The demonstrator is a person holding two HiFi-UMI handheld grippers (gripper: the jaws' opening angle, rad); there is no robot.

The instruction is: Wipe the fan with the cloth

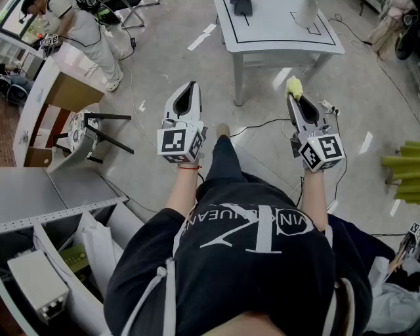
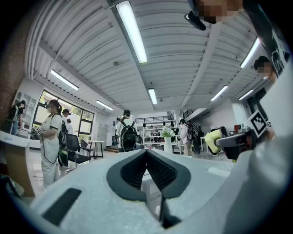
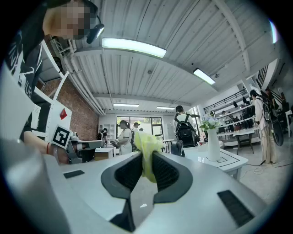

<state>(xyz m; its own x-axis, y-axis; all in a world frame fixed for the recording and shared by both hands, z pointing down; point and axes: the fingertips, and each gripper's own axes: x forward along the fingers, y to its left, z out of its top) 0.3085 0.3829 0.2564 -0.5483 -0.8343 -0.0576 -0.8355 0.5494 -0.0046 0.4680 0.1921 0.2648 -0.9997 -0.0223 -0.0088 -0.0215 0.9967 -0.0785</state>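
Note:
My right gripper [image 1: 293, 97] is shut on a yellow cloth [image 1: 293, 86], which bunches up out of the jaw tips. In the right gripper view the cloth [image 3: 146, 148] is pinched between the dark pads [image 3: 165, 171]. A small black fan [image 3: 177, 147] stands on the white table [image 3: 219, 157] ahead, beside a white vase [image 3: 213, 144] with flowers. The head view shows that table [image 1: 275, 36] beyond both grippers, with a dark object [image 1: 241, 6] on it. My left gripper [image 1: 191, 88] is shut with nothing in it, held level beside the right one. Its pads [image 2: 158, 171] meet at the tip.
A black-legged chair [image 1: 92, 134] stands on the floor at the left. Grey shelving [image 1: 46, 197] with a bag and a box lies at the lower left. Cables [image 1: 262, 125] run across the floor under the table. Several people [image 2: 50, 137] stand around the room.

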